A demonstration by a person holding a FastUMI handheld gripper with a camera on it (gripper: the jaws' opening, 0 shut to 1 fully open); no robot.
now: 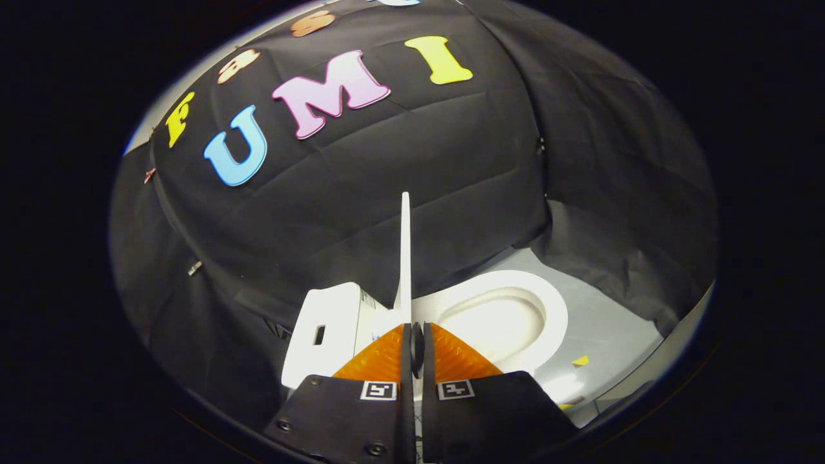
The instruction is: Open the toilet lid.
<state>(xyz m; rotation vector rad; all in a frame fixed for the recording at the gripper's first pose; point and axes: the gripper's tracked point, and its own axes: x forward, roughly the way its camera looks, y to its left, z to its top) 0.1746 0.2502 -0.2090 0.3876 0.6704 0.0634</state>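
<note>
My hand-held gripper (417, 345) is clamped on the toilet lid (405, 251) — both fingers (387, 361) press together on its lower edge with only the thin white panel between them. I see the lid edge-on, a narrow white blade standing upright and rising straight ahead of the fingertips against the black cloth wall (399, 167). It is lifted well clear of the bowl.

To the right of the lid, just beyond my right finger, lies the toilet seat (548, 316), a smooth white oval ring, with the paler hollow of the bowl (496, 322) open inside it. To the left of the lid sits the white tank (329, 328), boxy, with one small dark rectangular slot on its near face. A small label is stuck on the tank close to the lid's hinge end, but the print is too small for me to read.

Counted: one lid, one seat, one tank, one toilet in all. On the pale grey floor (606, 322) to the right of the toilet I can make out two small yellow marks (580, 361) — one near the seat, one closer to me. Each of my fingers carries one square black-and-white marker (378, 390), so two in all; they are patterns, not words.
</note>
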